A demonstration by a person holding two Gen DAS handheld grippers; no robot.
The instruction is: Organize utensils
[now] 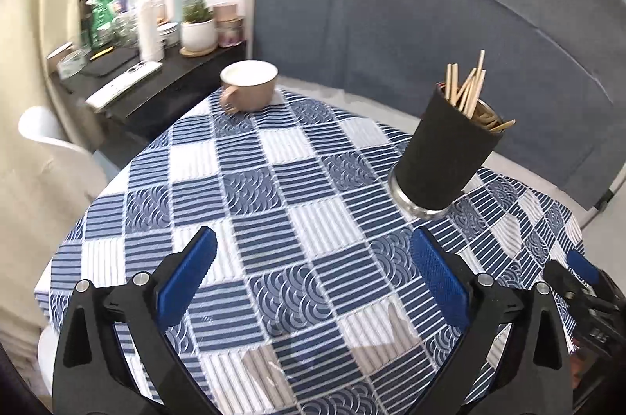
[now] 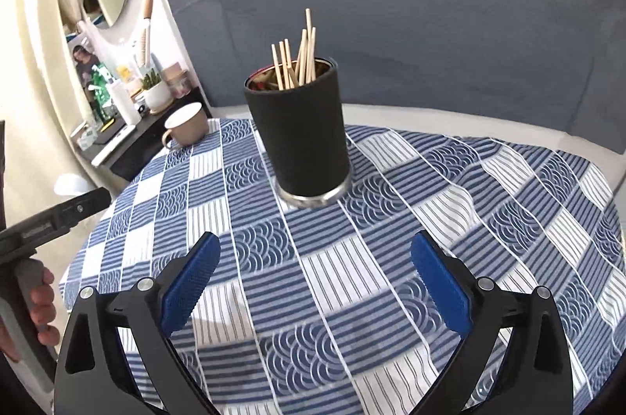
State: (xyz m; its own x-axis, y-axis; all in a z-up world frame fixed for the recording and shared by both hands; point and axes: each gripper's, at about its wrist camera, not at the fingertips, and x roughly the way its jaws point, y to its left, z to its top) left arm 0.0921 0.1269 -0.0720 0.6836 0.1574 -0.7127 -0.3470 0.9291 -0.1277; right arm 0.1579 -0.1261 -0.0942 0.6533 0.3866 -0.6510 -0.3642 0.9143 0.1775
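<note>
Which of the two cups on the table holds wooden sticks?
The tall black cup holds them; sticks rise above its rim. The beige mug with a handle shows none.

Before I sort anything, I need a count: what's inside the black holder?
Wooden chopsticks stand in the black holder, leaning at mixed angles; something reddish shows at the inner rim. Its wall hides their lower ends and anything else at the bottom.

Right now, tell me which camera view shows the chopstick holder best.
The right wrist view: the chopstick holder stands central, upright and whole. The left wrist view shows it off to the right, tilted by the lens.
</note>
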